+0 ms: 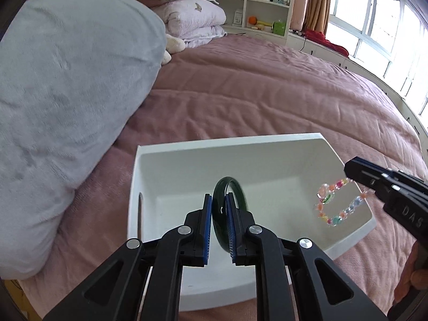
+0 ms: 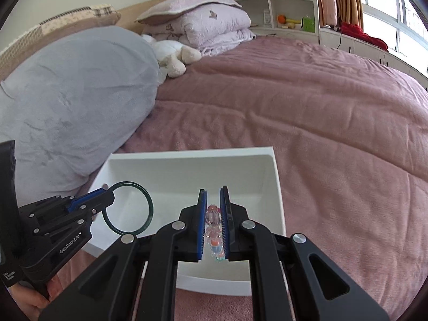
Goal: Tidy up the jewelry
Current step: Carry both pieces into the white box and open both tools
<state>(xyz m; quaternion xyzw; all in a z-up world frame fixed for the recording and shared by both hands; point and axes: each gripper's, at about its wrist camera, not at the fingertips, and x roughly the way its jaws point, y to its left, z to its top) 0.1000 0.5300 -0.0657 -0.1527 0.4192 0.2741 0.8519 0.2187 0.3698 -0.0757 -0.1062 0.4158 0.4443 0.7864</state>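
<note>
**Op:** Green and hard, the bangle point(image 1: 229, 208) is what worries me. My left gripper point(image 1: 219, 224) has its fingers closed to a narrow gap on the ring's edge, standing it upright over the white tray point(image 1: 187, 144). If that thin pinch slips, I judge it would drop onto hard plastic and could roll or chip.

**Spotter:** And your right side?

**Op:** My right gripper point(image 2: 213, 222) has its fingers drawn in on the beaded bracelet point(image 2: 213, 230); in the left wrist view the loop dangles free over the tray's right end. Loose beads can swing and snag a finger edge, or trail over the rim when I let go.

**Spotter:** Is the tray steady?

**Op:** I doubt it. It rests on the soft pink bedspread point(image 1: 267, 93), so pressing on one end could tip it.

**Spotter:** Anything crowding you?

**Op:** The grey pillow point(image 1: 67, 107) bulges just beside the tray's left end, tight for my left approach. Folded quilts point(image 2: 214, 26), a plush toy point(image 2: 174, 56) and shelves point(image 1: 254, 5) sit well apart. Both grippers share one tray, so I'd mind a collision.
</note>
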